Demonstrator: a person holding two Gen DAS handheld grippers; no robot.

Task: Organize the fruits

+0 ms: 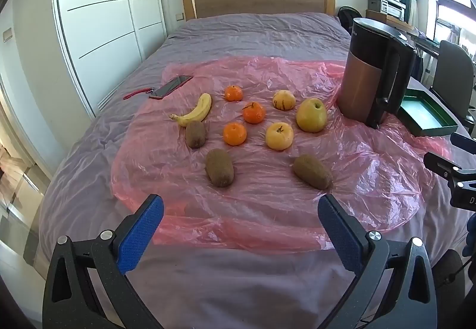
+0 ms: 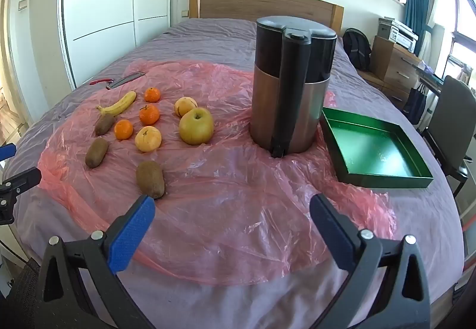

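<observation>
Sorting has not begun, by the look of it: all the fruit lies loose on the pink plastic sheet (image 1: 267, 210) spread over the bed (image 1: 253, 28), and the green tray (image 2: 383, 180) is bare inside.

Fruit, left wrist view: banana (image 1: 195, 111) at the far left, three kiwis (image 1: 195, 134) (image 1: 219, 167) (image 1: 312, 171), three tangerines (image 1: 233, 93) (image 1: 253, 112) (image 1: 234, 134), two small yellow fruits (image 1: 284, 100) (image 1: 279, 135) and a larger yellow-green apple (image 1: 311, 115). First kiwi sits just beside the banana's stem end, touching or nearly, can't tell. The rest lie apart from each other.

Left gripper (image 1: 241, 224) hangs over the near edge of the sheet, fingers (image 1: 139, 236) spread wide, holding nothing. Right gripper (image 2: 232, 224) same: blue pads wide apart, nothing between them, nearest kiwi (image 2: 150, 179) just beyond its left finger.

Likely plan is moving the fruit into the tray or grouping by kind; whichever, all of it is left to do.

View differences: the right wrist camera shows the whole tray, just beside the kettle (image 2: 291, 90) on its right; the left wrist camera catches only a corner of it, partly behind the kettle. The left wrist view shows the phone (image 1: 171, 87) and its red strap (image 1: 138, 93) clearly at the sheet's far left; in the right wrist view they are small and foreshortened. Each camera catches a bit of the other gripper at the frame edge.
</observation>
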